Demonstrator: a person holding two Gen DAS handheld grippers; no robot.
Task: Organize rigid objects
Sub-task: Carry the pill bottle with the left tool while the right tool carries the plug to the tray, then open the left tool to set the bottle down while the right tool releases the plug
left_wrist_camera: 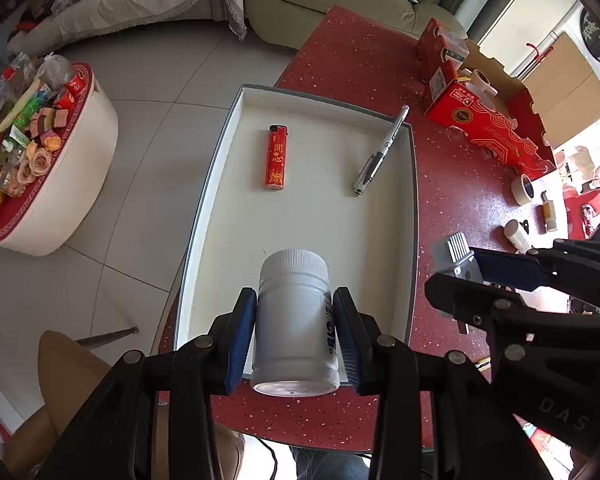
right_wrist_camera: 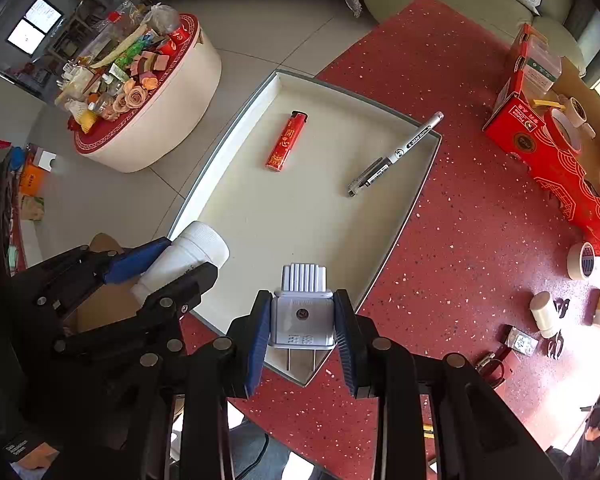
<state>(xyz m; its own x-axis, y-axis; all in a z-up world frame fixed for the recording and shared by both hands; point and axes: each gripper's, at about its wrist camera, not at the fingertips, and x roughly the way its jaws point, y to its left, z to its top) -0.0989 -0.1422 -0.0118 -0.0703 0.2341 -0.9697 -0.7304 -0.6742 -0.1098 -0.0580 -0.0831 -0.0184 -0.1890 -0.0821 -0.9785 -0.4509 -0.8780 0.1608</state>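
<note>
My left gripper (left_wrist_camera: 294,336) clamps a white pill bottle (left_wrist_camera: 294,320), long axis along the fingers, cap forward over the tray's (left_wrist_camera: 380,248) near end. My right gripper (right_wrist_camera: 302,336) pinches a plug adapter (right_wrist_camera: 303,308), prongs rearward, at the tray's near edge.

The right gripper (right_wrist_camera: 303,322) held a white plug adapter (right_wrist_camera: 302,312) between its blue-padded fingers (right_wrist_camera: 259,336), above the near corner of a shallow white tray (right_wrist_camera: 416,192) on the red worktop (right_wrist_camera: 472,208). A red lighter (right_wrist_camera: 286,141) and a pen (right_wrist_camera: 396,154) lay apart in the tray. At left, the left gripper (right_wrist_camera: 168,258) clasped a white bottle (right_wrist_camera: 188,256).
</note>
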